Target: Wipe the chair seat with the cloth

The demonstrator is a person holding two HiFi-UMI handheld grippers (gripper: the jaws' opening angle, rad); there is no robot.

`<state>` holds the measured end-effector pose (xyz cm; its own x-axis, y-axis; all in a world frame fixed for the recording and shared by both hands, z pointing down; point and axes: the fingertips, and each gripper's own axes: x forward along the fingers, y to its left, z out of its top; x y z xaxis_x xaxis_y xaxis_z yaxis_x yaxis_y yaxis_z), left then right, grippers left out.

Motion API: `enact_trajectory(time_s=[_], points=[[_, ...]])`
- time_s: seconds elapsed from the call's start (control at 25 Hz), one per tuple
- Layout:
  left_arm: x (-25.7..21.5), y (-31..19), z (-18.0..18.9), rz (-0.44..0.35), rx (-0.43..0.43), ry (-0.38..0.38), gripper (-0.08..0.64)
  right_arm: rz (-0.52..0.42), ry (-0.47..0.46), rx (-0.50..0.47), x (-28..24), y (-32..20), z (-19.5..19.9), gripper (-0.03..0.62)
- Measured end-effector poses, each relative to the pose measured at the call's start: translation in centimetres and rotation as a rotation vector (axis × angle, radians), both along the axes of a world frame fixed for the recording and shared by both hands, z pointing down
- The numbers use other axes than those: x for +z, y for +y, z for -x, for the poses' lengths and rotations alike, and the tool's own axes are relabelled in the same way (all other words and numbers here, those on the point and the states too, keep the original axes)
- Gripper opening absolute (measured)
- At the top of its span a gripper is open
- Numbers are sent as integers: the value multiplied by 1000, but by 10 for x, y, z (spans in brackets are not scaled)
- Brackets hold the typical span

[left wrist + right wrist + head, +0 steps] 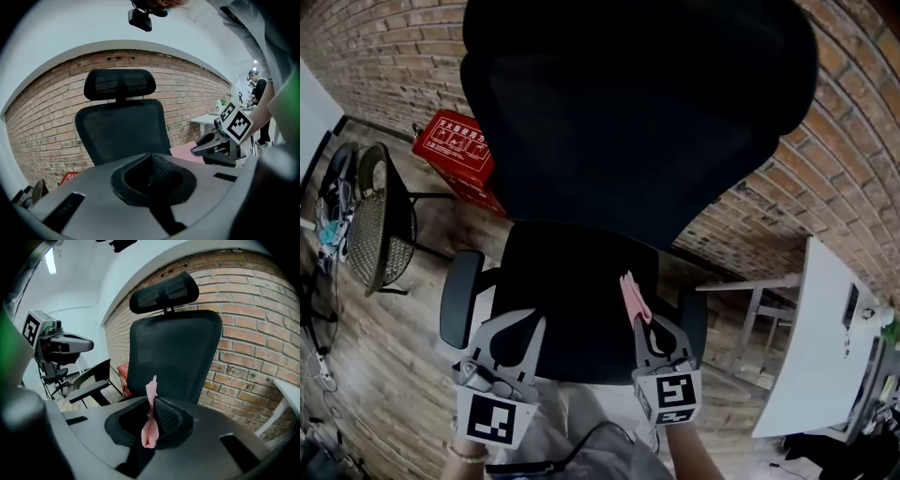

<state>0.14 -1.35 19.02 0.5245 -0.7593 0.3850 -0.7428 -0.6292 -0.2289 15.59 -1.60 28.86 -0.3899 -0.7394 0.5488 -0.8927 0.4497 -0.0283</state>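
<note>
Cloth (149,430) half hidden between jaws

Red box (455,150) against the brick wall (380,52); mesh side chair (373,223) left; white desk (814,347) right.

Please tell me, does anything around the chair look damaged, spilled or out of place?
Nothing looks damaged or spilled. One small oddity: the pink cloth is pinched in the right gripper as a narrow, bunched strip over the chair seat, not spread out for wiping.
</note>
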Motion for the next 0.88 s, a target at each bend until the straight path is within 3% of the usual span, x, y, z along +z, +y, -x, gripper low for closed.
enact_trajectory(time_s=[0.32, 0.64, 0.88], points=[[66, -33, 10, 38, 42, -5, 18, 39, 73, 151, 89, -41, -19, 55], [126, -59, 22, 73, 85, -1, 18, 106, 133, 360, 175, -75, -59, 55], [166, -77, 31, 97, 81, -8, 18, 130, 204, 389, 223, -105, -66, 55]])
